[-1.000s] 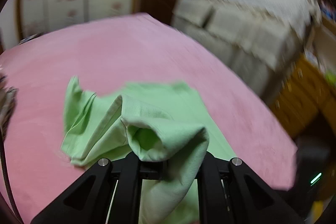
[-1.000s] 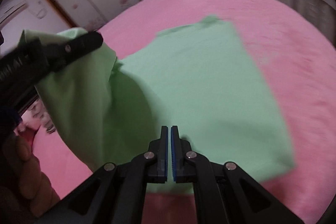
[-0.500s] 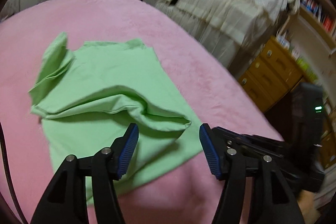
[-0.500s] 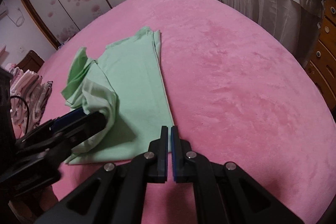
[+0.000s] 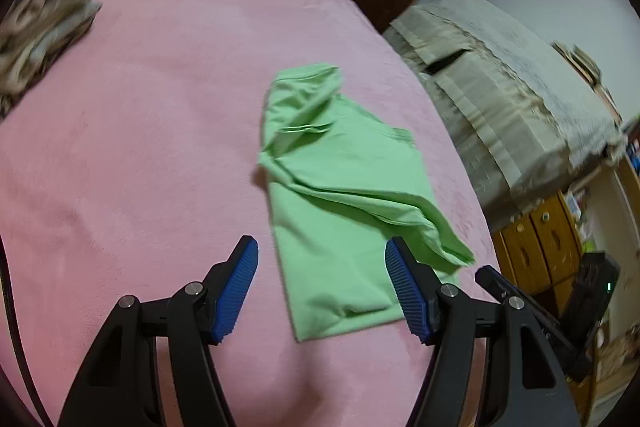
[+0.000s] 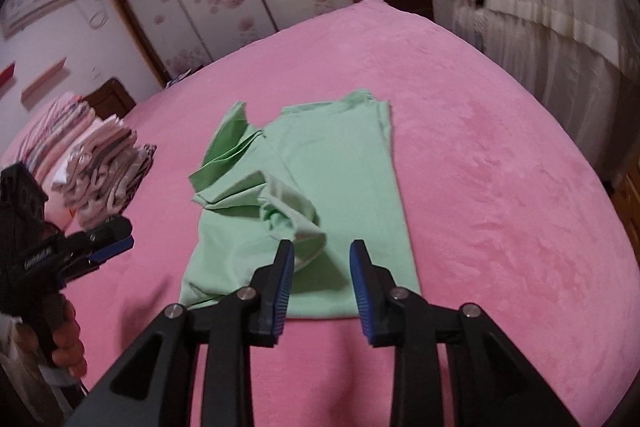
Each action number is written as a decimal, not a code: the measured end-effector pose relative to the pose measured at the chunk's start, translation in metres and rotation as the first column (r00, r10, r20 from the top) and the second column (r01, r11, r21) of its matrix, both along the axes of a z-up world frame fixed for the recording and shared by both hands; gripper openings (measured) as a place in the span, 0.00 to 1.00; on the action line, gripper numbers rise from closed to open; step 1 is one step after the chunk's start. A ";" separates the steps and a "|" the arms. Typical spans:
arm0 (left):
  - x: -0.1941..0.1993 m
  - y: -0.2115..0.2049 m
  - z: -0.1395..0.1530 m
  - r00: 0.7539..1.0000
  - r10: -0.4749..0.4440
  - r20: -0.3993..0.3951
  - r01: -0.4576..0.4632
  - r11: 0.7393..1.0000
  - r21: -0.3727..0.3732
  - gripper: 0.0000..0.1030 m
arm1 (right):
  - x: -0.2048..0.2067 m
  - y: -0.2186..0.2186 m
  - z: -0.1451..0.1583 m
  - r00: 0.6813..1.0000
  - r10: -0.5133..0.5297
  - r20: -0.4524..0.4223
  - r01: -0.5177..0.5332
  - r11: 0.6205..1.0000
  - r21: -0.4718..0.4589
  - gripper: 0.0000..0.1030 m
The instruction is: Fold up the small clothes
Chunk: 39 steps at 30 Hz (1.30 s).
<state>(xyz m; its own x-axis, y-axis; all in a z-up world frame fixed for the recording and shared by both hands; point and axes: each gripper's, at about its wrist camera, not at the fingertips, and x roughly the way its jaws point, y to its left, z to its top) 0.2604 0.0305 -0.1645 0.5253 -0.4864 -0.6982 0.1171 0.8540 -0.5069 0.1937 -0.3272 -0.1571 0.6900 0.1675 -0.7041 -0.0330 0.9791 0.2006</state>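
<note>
Both my tongs, left (image 5: 322,287) and right (image 6: 322,287), gape empty; green shirt (image 6: 320,195) half-folded, next regrip the bunched flap at 12 o'clock.

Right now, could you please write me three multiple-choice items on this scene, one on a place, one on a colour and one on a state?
1. Where does the stack of folded patterned clothes lie relative to the light green cotton garment in the right wrist view?
A. To its left
B. To its right
C. On top of it

2. What colour is the plush blanket under the garment?
A. Blue
B. Pink
C. White

3. How do the left gripper and right gripper stand?
A. Both shut on the garment
B. Only the left open
C. Both open, holding nothing

Answers: 1 A, the stack sits near the left edge of the view. 2 B, pink surrounds the garment. 3 C, blue pads stand apart with nothing between them.
</note>
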 end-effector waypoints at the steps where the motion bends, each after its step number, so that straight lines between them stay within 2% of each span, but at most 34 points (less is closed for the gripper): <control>1: 0.004 0.002 -0.005 1.000 0.003 -0.015 -0.003 1.000 -0.011 0.63 | 0.002 0.005 0.000 1.000 0.014 0.003 -0.014 0.999 -0.034 0.32; 4: 0.021 -0.001 -0.019 0.999 0.004 -0.048 -0.005 1.000 -0.024 0.63 | 0.012 0.024 -0.006 0.997 0.075 0.008 -0.072 0.979 -0.193 0.35; 7: 0.033 -0.005 -0.031 0.997 -0.003 -0.075 0.001 1.000 -0.031 0.63 | 0.022 0.034 -0.014 0.992 0.126 -0.003 -0.120 0.937 -0.328 0.37; 12: 0.055 -0.015 -0.047 0.995 0.005 -0.100 -0.008 0.999 -0.035 0.63 | 0.028 0.040 -0.019 0.977 0.215 -0.009 -0.201 0.896 -0.396 0.36; 13: 0.058 -0.015 -0.049 0.995 0.007 -0.102 -0.011 0.999 -0.037 0.63 | 0.027 0.042 -0.020 0.974 0.225 -0.012 -0.210 0.888 -0.409 0.33; 14: 0.061 -0.017 -0.051 0.994 0.008 -0.106 -0.012 0.999 -0.039 0.63 | 0.028 0.042 -0.022 0.972 0.235 -0.024 -0.224 0.884 -0.411 0.17; 15: 0.063 -0.017 -0.053 0.993 0.012 -0.114 -0.016 0.999 -0.038 0.63 | 0.030 0.042 -0.023 0.971 0.237 -0.042 -0.234 0.887 -0.398 0.03; 19: 0.076 -0.025 -0.060 0.991 0.016 -0.131 -0.022 0.999 -0.043 0.63 | 0.031 0.025 -0.022 0.983 0.176 -0.050 -0.183 0.940 -0.289 0.03; 21: 0.079 -0.029 -0.061 0.991 0.013 -0.130 -0.018 0.999 -0.041 0.63 | 0.030 0.008 -0.019 0.992 0.116 -0.052 -0.124 0.975 -0.182 0.03; 23: 0.082 -0.034 -0.058 0.993 0.003 -0.120 -0.008 0.999 -0.039 0.63 | 0.026 -0.011 -0.019 0.996 0.056 -0.066 -0.061 0.996 -0.071 0.03; 27: 0.088 -0.049 -0.054 0.995 -0.024 -0.100 0.022 0.999 -0.027 0.63 | 0.012 -0.037 -0.027 0.994 -0.025 -0.107 0.033 0.997 0.076 0.03; 29: 0.090 -0.056 -0.053 0.994 -0.039 -0.098 0.037 0.999 -0.024 0.63 | 0.007 -0.044 -0.034 0.991 -0.052 -0.123 0.067 0.991 0.118 0.03; 34: 0.095 -0.075 -0.052 0.994 -0.071 -0.087 0.071 0.997 -0.014 0.63 | 0.003 -0.056 -0.056 0.978 -0.116 -0.171 0.144 0.976 0.165 0.03; 37: 0.093 -0.078 -0.051 0.994 -0.080 -0.081 0.080 0.997 0.001 0.63 | 0.005 -0.054 -0.061 0.975 -0.132 -0.178 0.157 0.978 0.138 0.03; 39: 0.091 -0.074 -0.050 0.993 -0.079 -0.084 0.078 0.997 -0.016 0.63 | 0.004 -0.047 -0.054 0.977 -0.129 -0.170 0.145 0.986 0.087 0.10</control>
